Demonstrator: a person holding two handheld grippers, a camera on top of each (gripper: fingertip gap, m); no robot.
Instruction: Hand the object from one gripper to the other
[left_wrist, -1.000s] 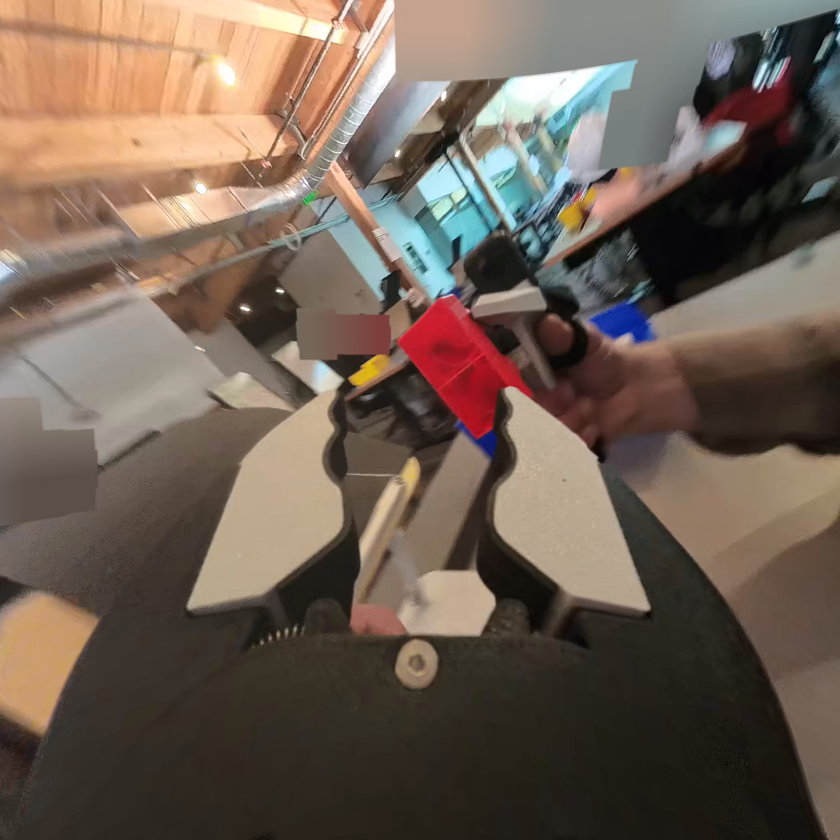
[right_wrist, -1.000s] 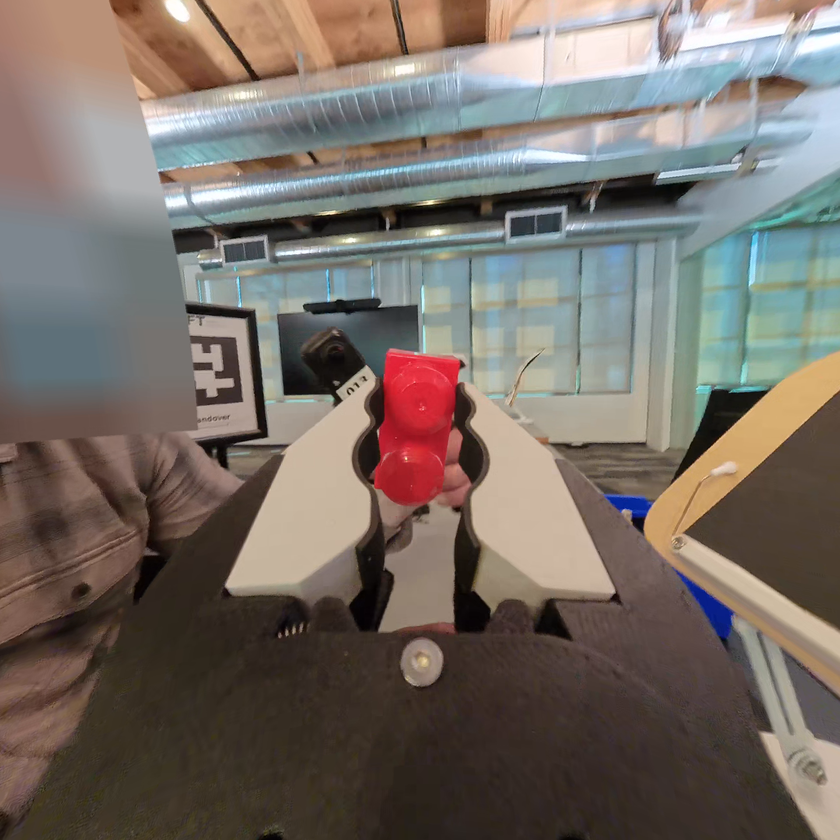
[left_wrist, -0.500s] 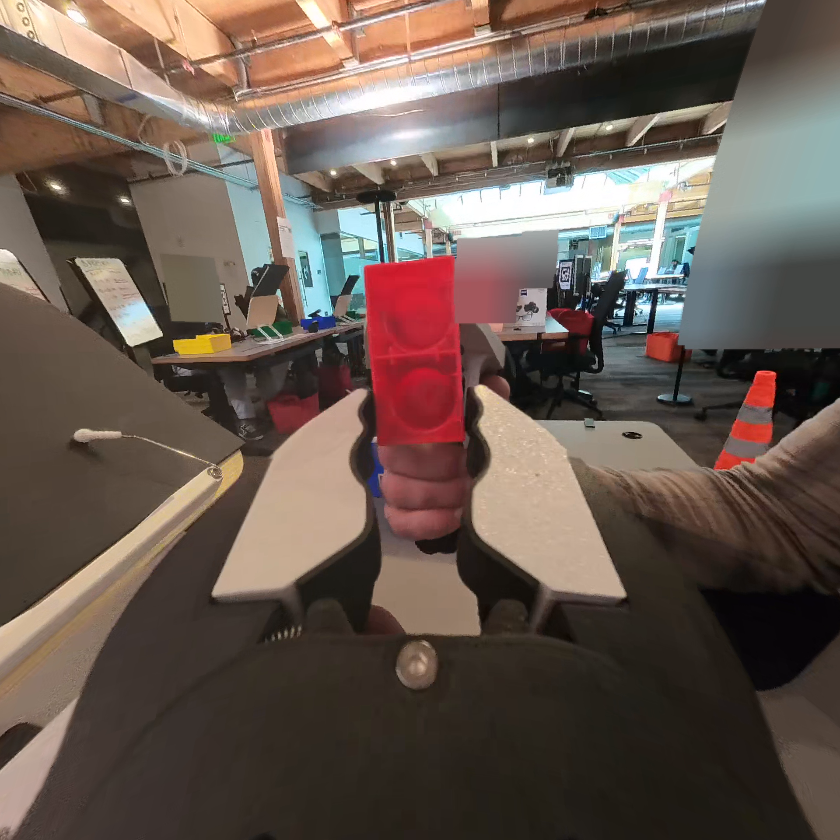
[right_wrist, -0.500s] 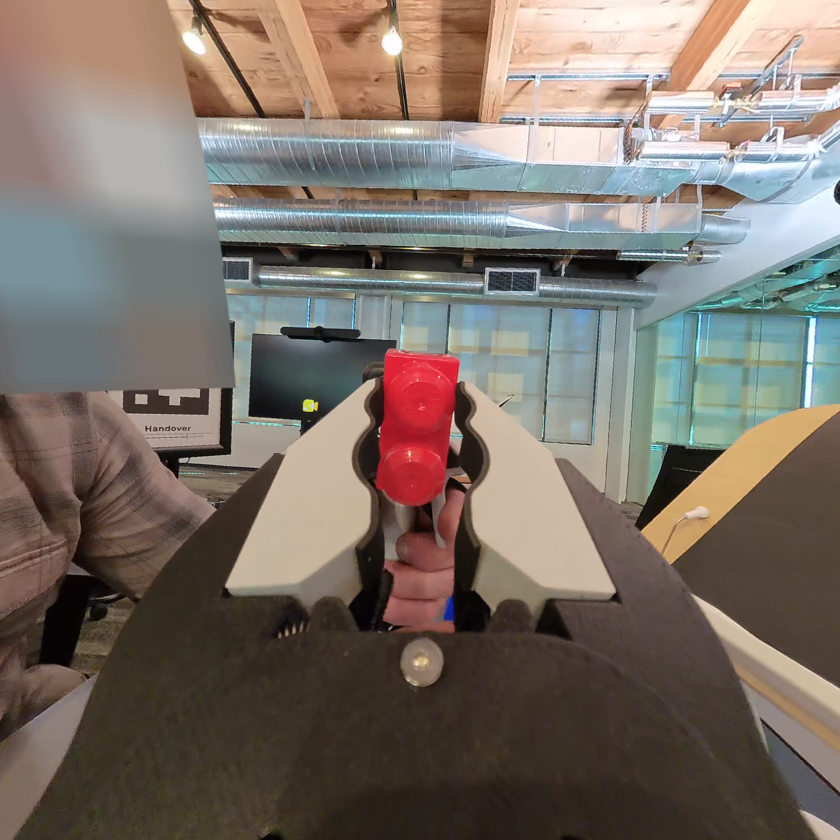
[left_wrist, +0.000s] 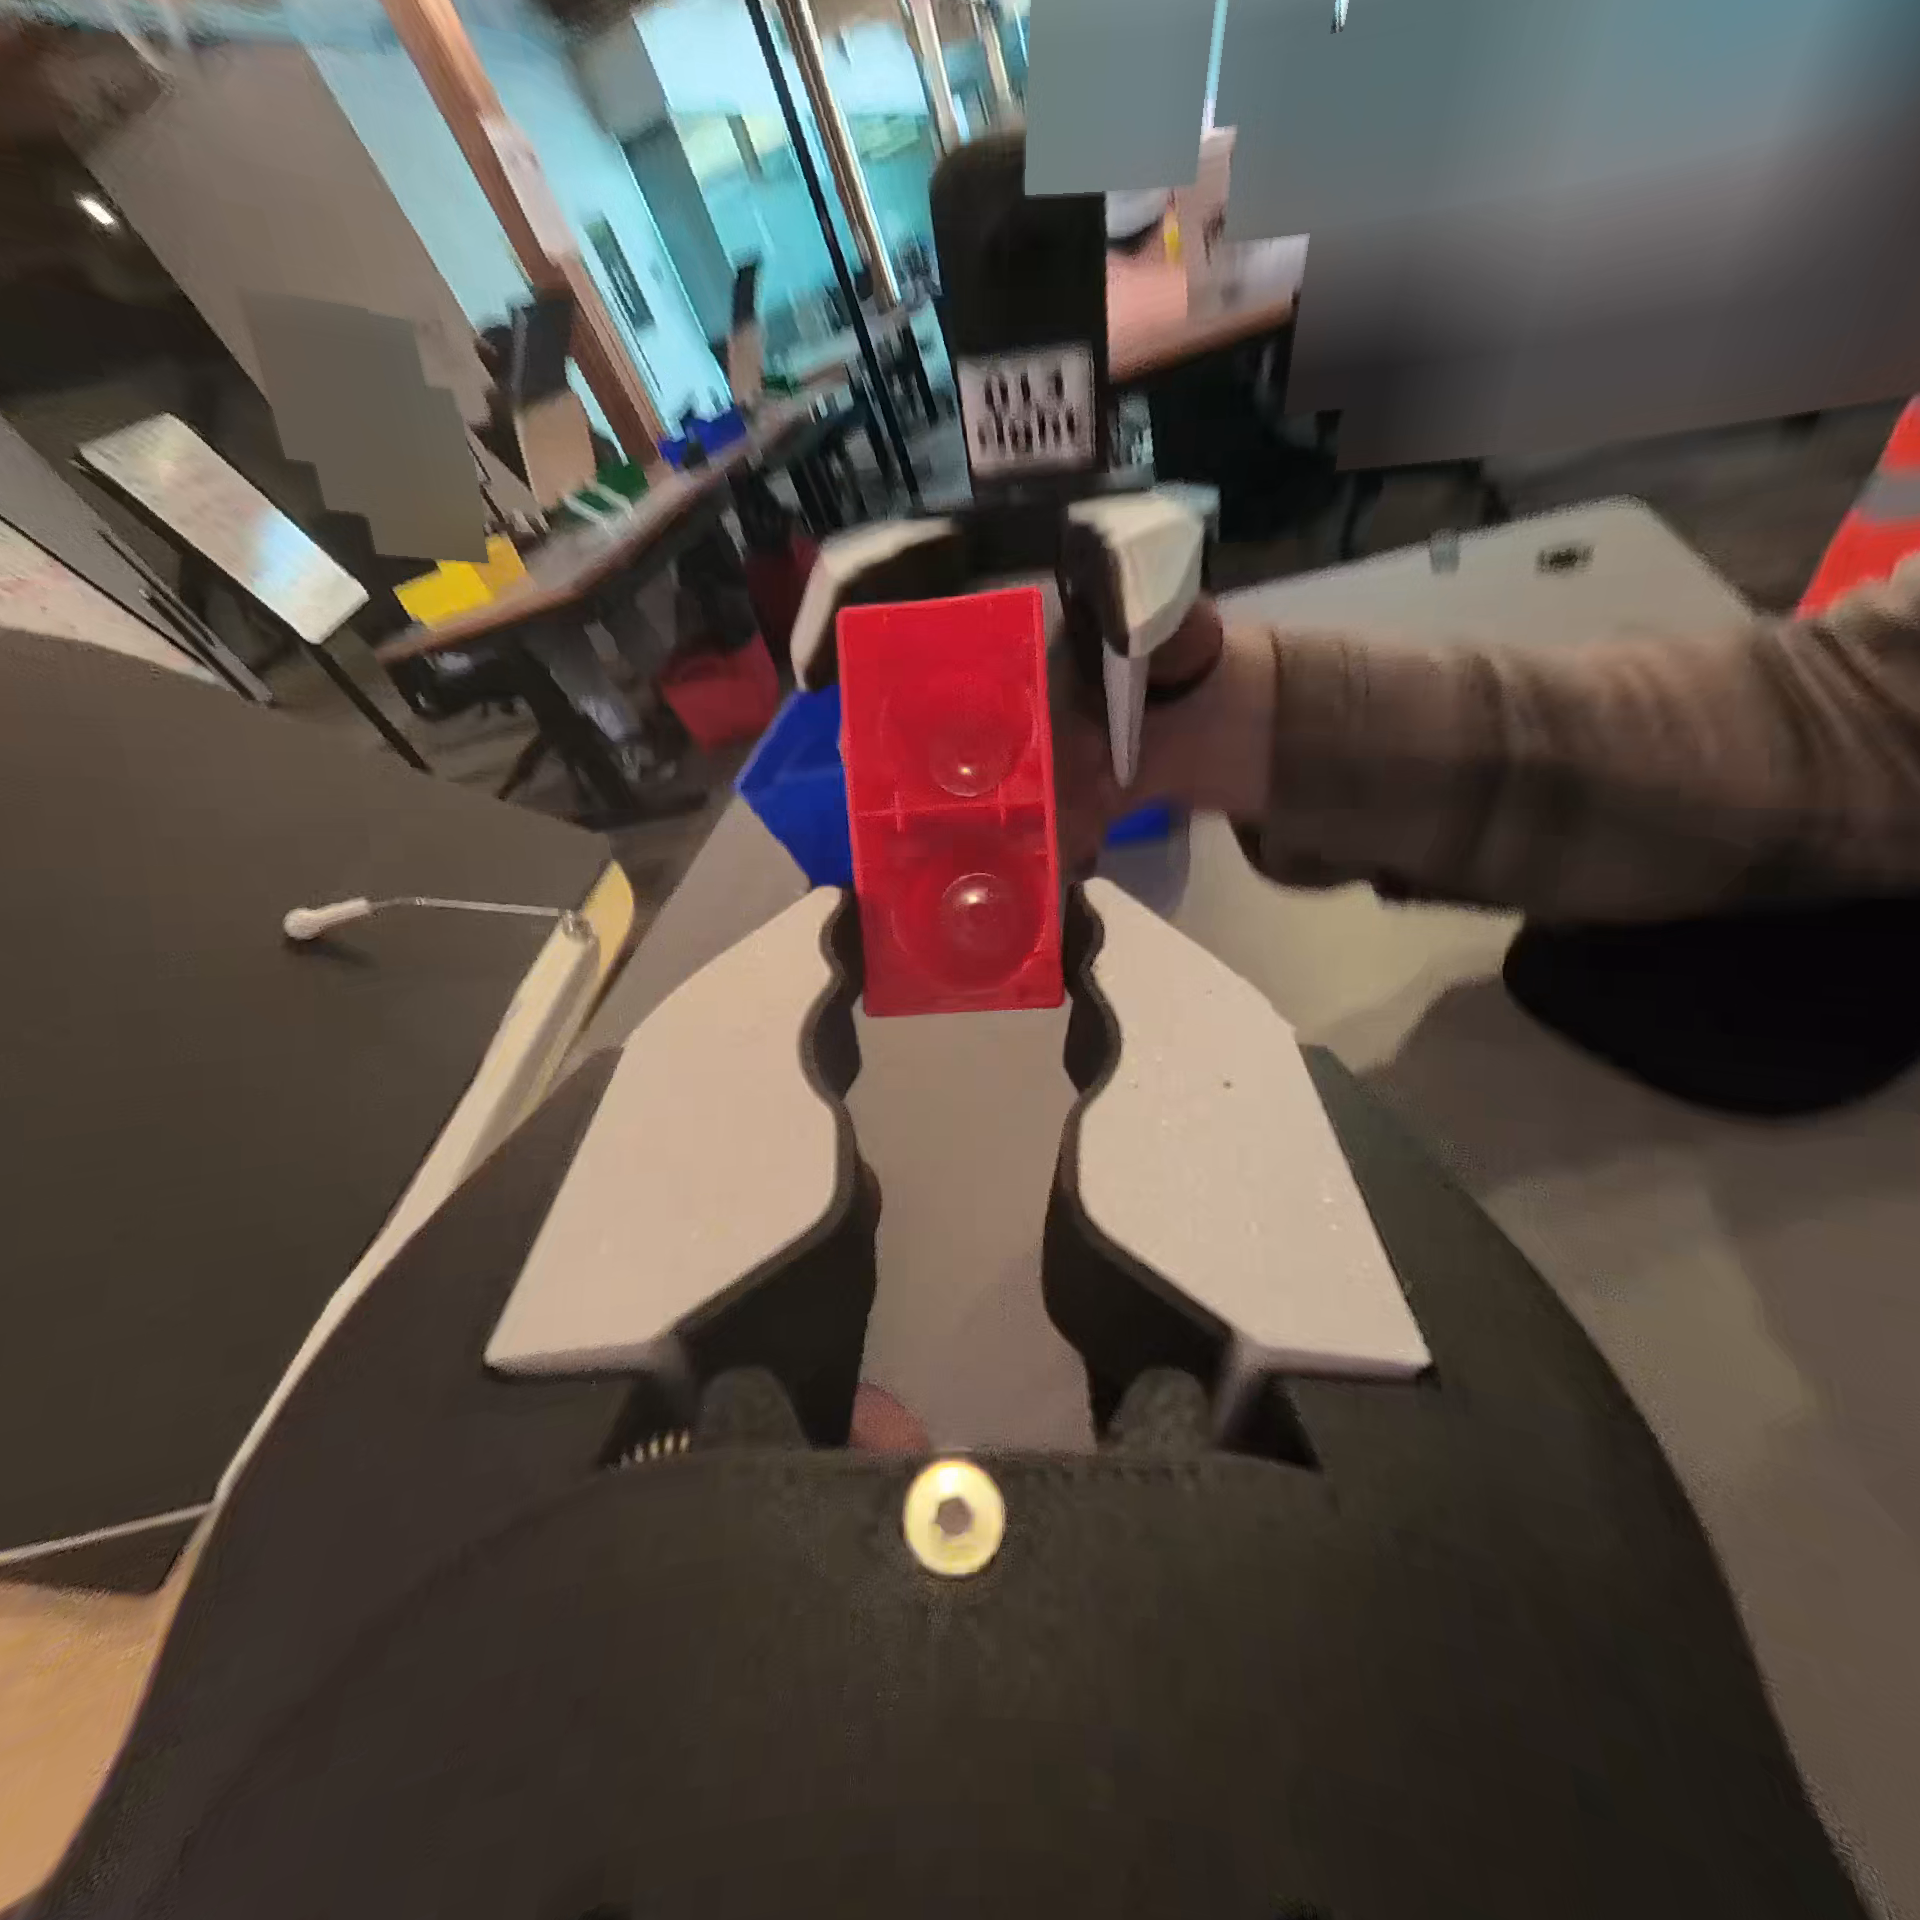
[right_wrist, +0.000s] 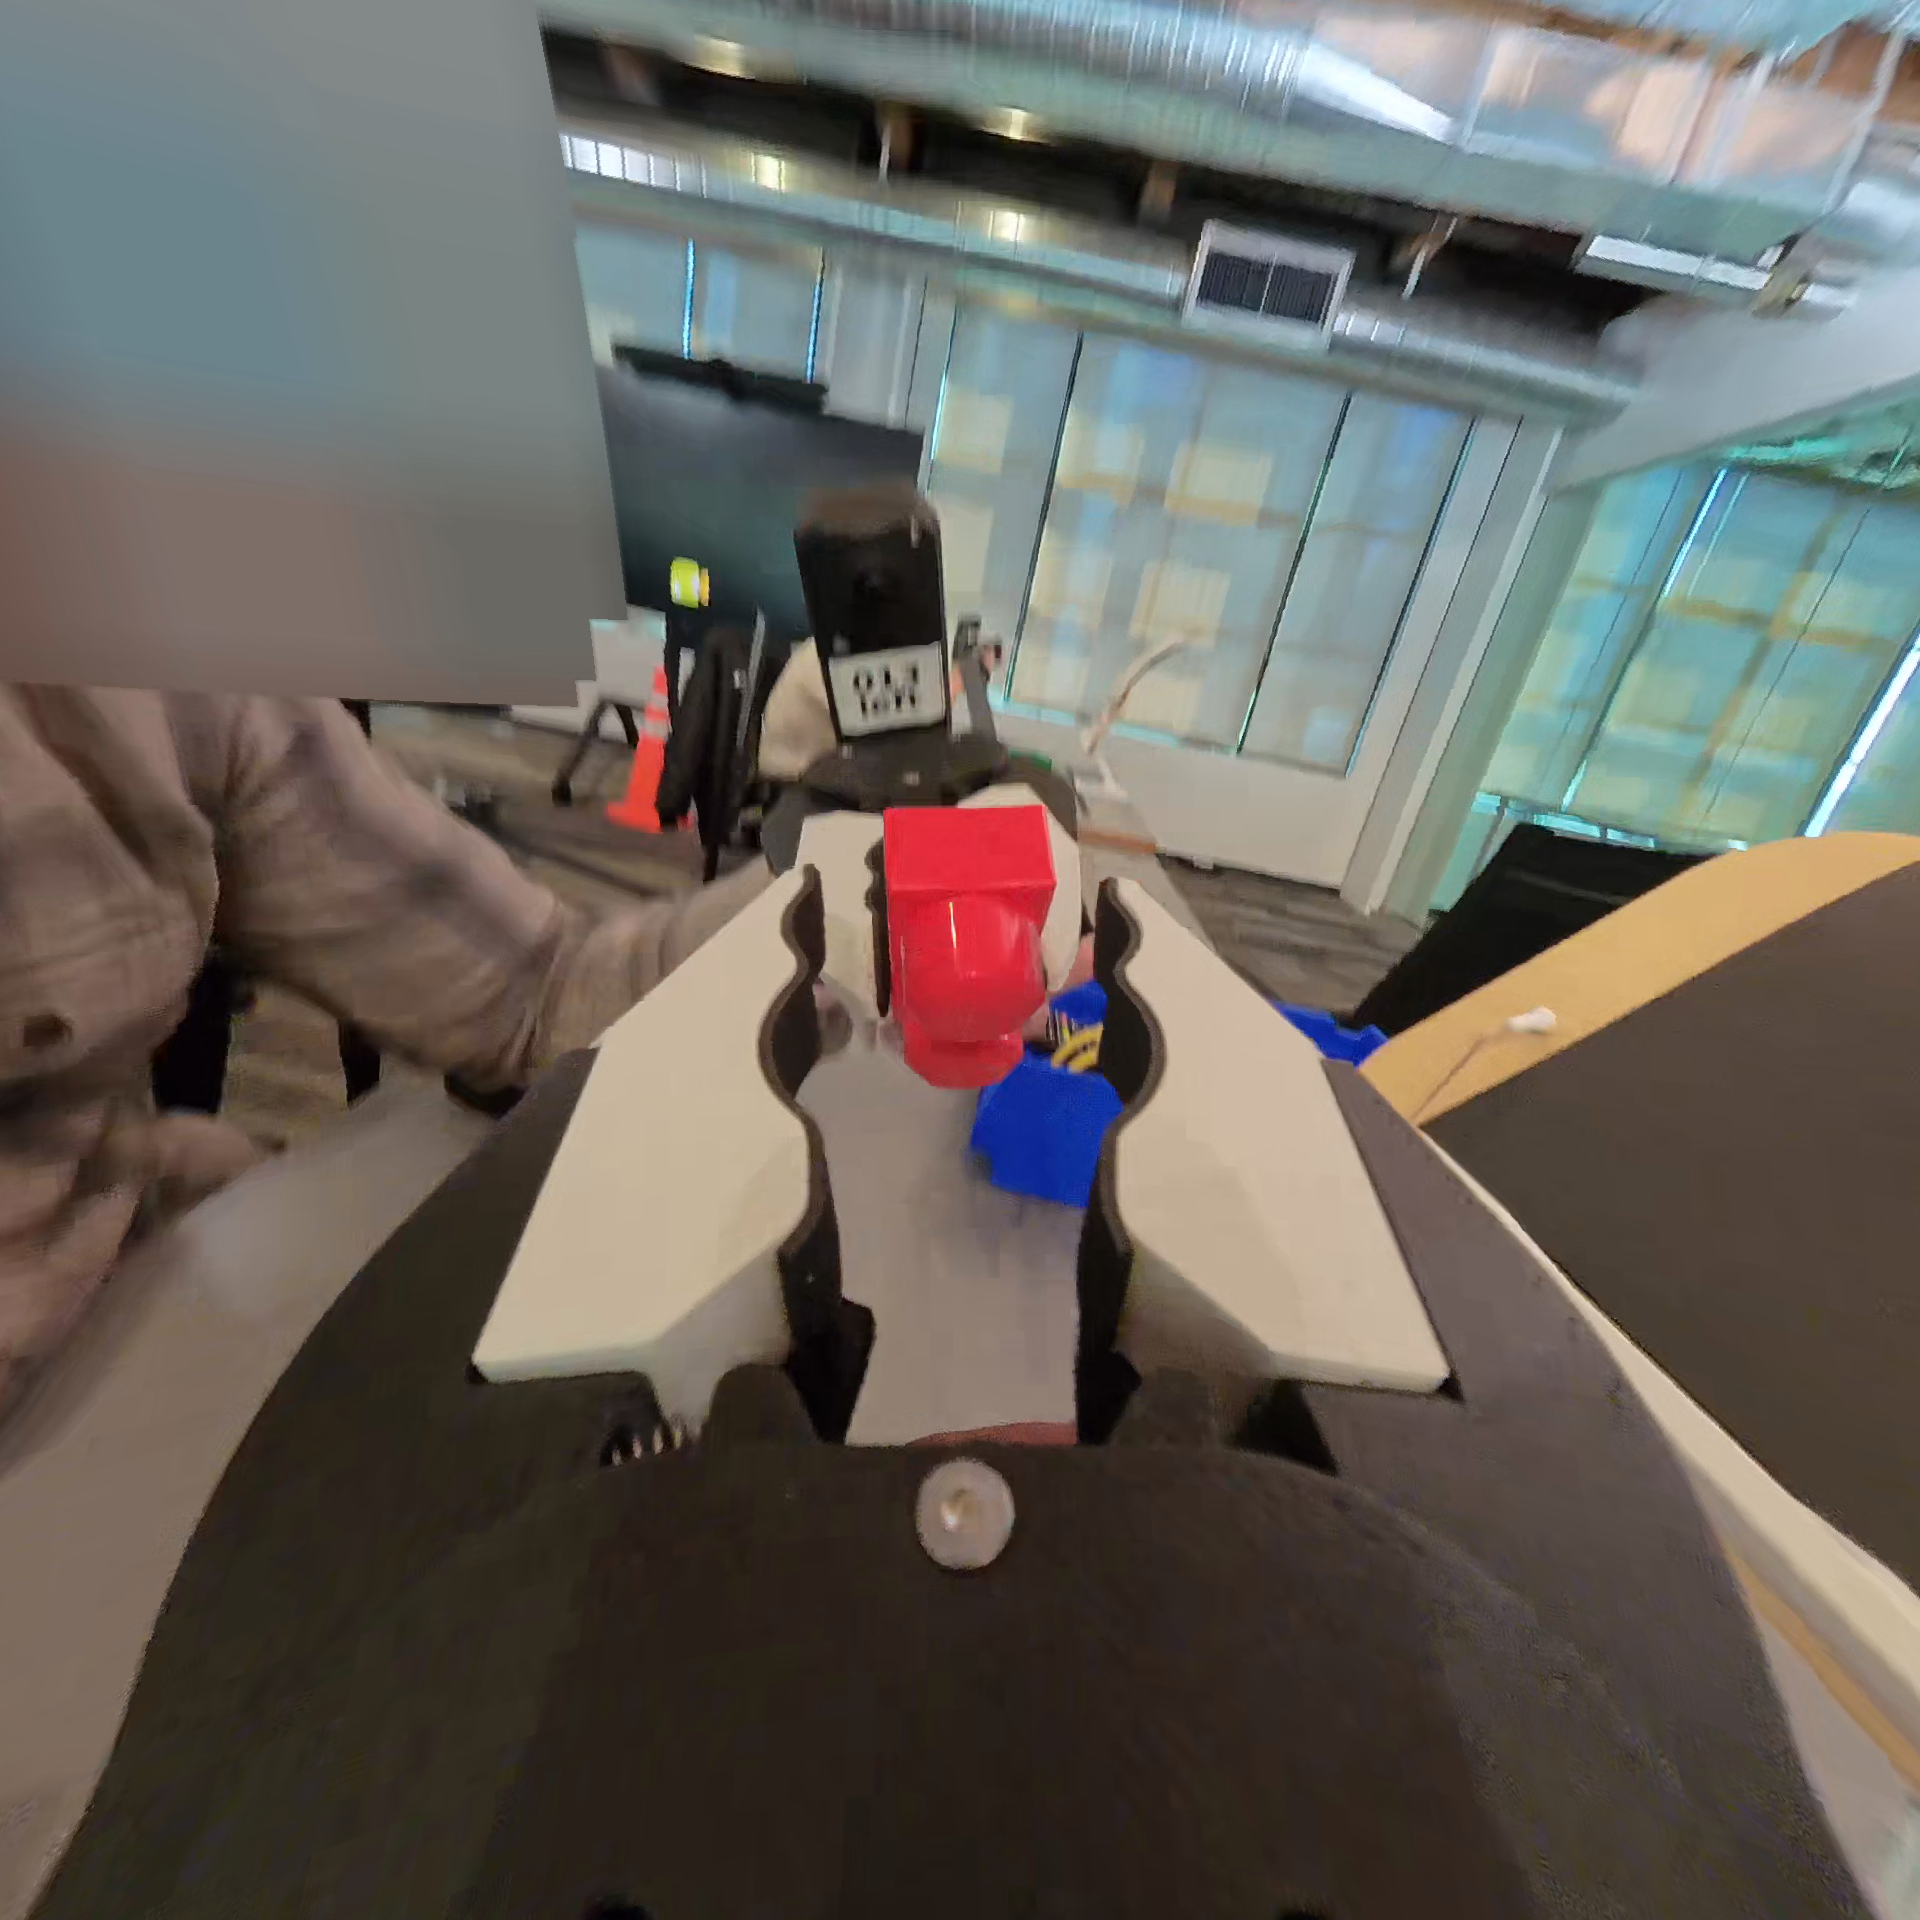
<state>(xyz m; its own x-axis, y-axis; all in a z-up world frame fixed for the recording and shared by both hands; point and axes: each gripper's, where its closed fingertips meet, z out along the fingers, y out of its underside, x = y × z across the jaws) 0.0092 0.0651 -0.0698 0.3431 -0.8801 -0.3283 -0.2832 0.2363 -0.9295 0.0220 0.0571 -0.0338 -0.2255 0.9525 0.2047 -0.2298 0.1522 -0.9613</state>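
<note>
blurring office room; grey table (left_wrist: 1621, 582) below red block (left_wrist: 951, 800).

Pale grey table (left_wrist: 1621, 561), (right_wrist: 935, 1247) below; blue bin (left_wrist: 795, 779), (right_wrist: 1039, 1132) sits at its far edge; dark board with tan rim (left_wrist: 260, 935), (right_wrist: 1683, 1039) alongside; bin contents unclear

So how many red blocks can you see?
1. The red block is pinched at its lower end between the left gripper fingertips. The right gripper, open, sits apart from it. Any others may be hidden.
</note>
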